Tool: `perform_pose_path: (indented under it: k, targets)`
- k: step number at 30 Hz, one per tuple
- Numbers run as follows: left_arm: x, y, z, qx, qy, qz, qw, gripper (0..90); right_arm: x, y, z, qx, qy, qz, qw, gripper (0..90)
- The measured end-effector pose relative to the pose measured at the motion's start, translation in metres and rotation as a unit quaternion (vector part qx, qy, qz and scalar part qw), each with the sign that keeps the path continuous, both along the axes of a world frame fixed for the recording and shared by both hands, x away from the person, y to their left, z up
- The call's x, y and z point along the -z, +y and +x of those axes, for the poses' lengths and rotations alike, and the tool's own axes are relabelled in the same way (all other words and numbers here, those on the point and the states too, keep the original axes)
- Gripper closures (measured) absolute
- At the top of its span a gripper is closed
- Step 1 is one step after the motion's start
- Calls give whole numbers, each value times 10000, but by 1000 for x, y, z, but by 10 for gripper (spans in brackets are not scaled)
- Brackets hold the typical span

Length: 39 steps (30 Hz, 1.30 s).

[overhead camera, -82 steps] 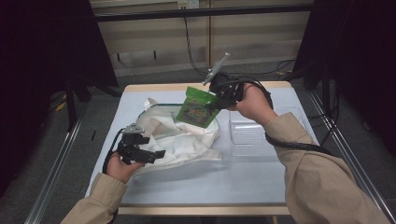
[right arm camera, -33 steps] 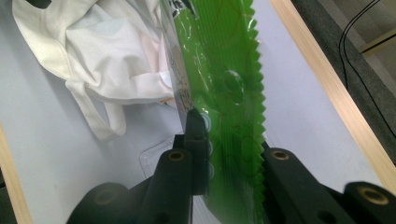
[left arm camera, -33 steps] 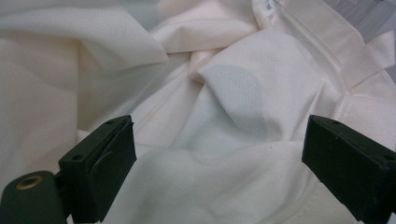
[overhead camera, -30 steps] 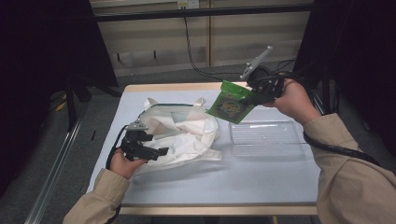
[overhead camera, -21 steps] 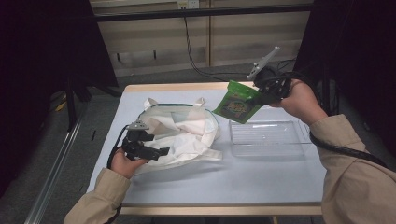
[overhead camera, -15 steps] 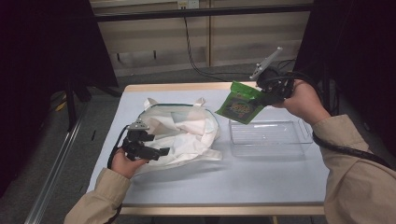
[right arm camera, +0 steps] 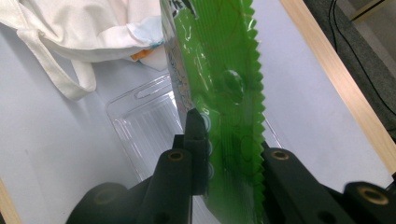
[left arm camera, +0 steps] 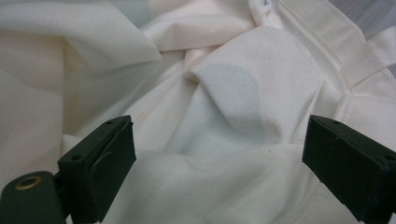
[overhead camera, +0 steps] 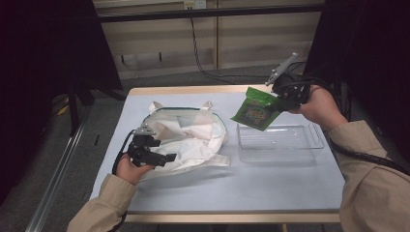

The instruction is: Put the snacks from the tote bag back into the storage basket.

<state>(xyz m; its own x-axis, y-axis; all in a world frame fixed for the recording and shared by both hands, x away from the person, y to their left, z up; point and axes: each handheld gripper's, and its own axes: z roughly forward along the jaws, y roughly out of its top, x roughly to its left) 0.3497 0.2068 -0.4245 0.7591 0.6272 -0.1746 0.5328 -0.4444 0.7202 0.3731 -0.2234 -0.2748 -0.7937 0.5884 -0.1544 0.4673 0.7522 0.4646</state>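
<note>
The right gripper [overhead camera: 276,102] has its jaws clamped on the sealed edge of a green snack packet [overhead camera: 255,110], which hangs in the air above a clear plastic tray [overhead camera: 290,145] on the desk [overhead camera: 270,188]. The packet is glossy green foil with a zigzag-cut edge; its print is too blurred to read. The left gripper [overhead camera: 167,157] rests low with its jaws apart, and crumpled cloth of a white tote bag [left arm camera: 224,93] lies between and beyond them, no pad pressing on it.
</note>
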Motion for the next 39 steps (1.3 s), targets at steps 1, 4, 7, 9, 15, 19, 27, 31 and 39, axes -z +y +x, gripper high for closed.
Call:
perform_pose_path:
  k: [1,4,7,9,15,19,27,31,39]
  targets:
    - [0,0,0,1,-4,8,10000,93,1,-1,1,-37,5,-17,10000,792]
    - [0,-1,0,21,-1,25,10000,93,2,-4,1,-15,7,-55,10000,791]
    - [1,-1,0,27,25,14,10000,93,4,-6,1,-1,49,-95,9999,791]
    - [1,-1,0,27,23,-11,10000,93,6,-8,1,15,46,-104,9999,791]
    - [1,-1,1,25,32,55,10000,93,11,-9,-1,6,125,-169,9998,791]
    - [2,-1,1,28,36,64,10000,93,12,-12,-3,9,148,-173,9997,791]
    - [2,0,1,17,14,78,10000,93,14,-14,-8,-2,202,-203,9996,790]
    - [1,1,1,-17,9,58,10000,93,17,-13,-10,-64,198,-219,9995,790]
    - [1,2,1,13,-8,33,10000,93,22,-13,-13,-58,228,-215,9995,789]
